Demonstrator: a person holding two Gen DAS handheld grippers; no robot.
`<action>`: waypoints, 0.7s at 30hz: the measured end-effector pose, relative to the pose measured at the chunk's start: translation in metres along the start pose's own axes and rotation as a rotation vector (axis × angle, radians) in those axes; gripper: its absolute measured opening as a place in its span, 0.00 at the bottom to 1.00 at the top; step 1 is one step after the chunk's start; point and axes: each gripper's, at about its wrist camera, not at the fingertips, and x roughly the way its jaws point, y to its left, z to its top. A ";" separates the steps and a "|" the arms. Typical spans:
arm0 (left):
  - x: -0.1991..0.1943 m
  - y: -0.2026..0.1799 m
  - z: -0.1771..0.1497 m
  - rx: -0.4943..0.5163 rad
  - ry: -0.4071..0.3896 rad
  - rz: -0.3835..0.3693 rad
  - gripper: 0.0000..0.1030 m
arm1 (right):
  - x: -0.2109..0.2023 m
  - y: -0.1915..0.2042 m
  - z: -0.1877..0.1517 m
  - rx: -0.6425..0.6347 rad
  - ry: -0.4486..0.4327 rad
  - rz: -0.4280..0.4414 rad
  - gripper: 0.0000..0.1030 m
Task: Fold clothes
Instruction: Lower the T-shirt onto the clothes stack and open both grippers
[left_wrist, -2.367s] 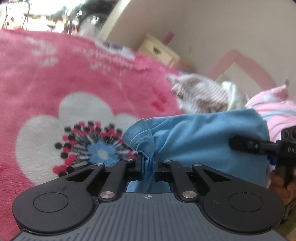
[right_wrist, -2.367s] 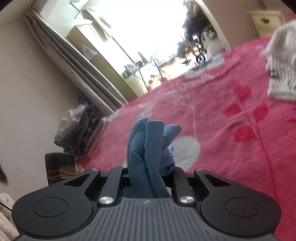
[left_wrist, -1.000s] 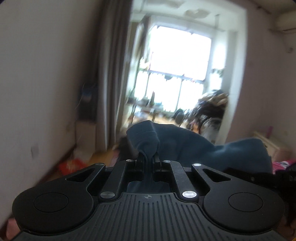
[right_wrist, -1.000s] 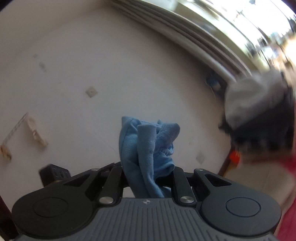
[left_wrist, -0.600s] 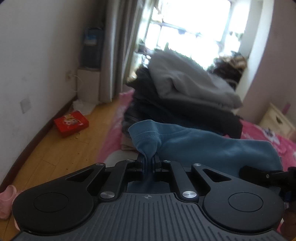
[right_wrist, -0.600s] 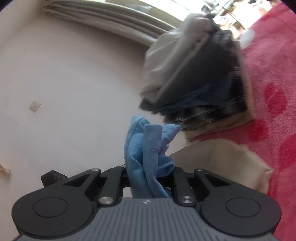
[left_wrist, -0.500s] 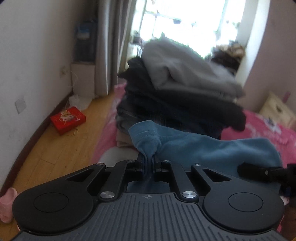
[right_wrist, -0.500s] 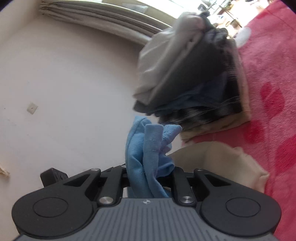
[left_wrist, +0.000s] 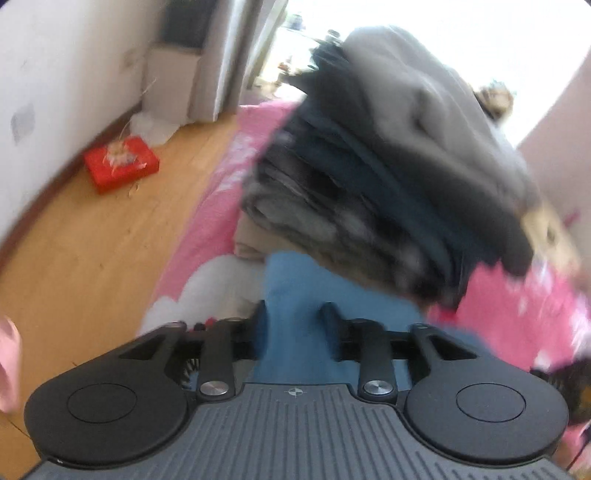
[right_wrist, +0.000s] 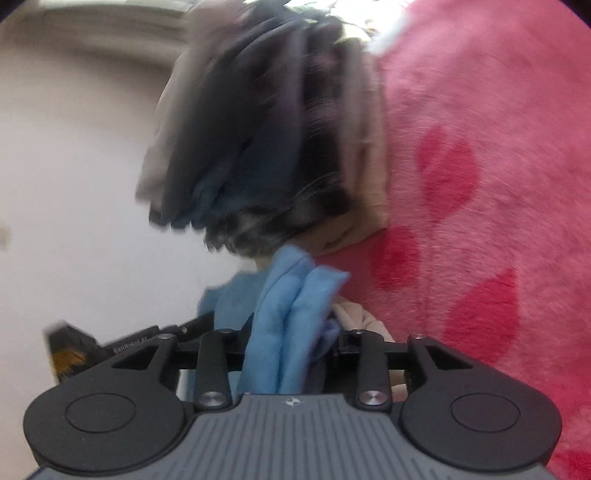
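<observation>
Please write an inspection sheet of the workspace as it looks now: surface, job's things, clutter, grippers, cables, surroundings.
Surface: pink blanket with red shapes and a white flower print.
Job's things: blue garment lying on the blanket beside the stack of folded clothes.
Clutter: red box on the wooden floor.
Grippers: left gripper opening, blue cloth between its jaws; right gripper opening, bunched blue cloth between its jaws.
Cables: nothing seen.
Surroundings: white wall, curtain, bright window; picture blurred.
</observation>
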 end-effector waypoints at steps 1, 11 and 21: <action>-0.002 0.008 0.004 -0.052 -0.012 0.004 0.43 | -0.006 -0.004 0.003 0.035 -0.027 -0.012 0.49; -0.087 0.011 -0.023 -0.004 -0.077 0.028 0.45 | -0.085 0.019 -0.027 -0.155 -0.142 -0.089 0.51; -0.085 -0.057 -0.132 0.578 0.098 0.236 0.49 | -0.087 0.119 -0.166 -0.921 0.025 -0.138 0.24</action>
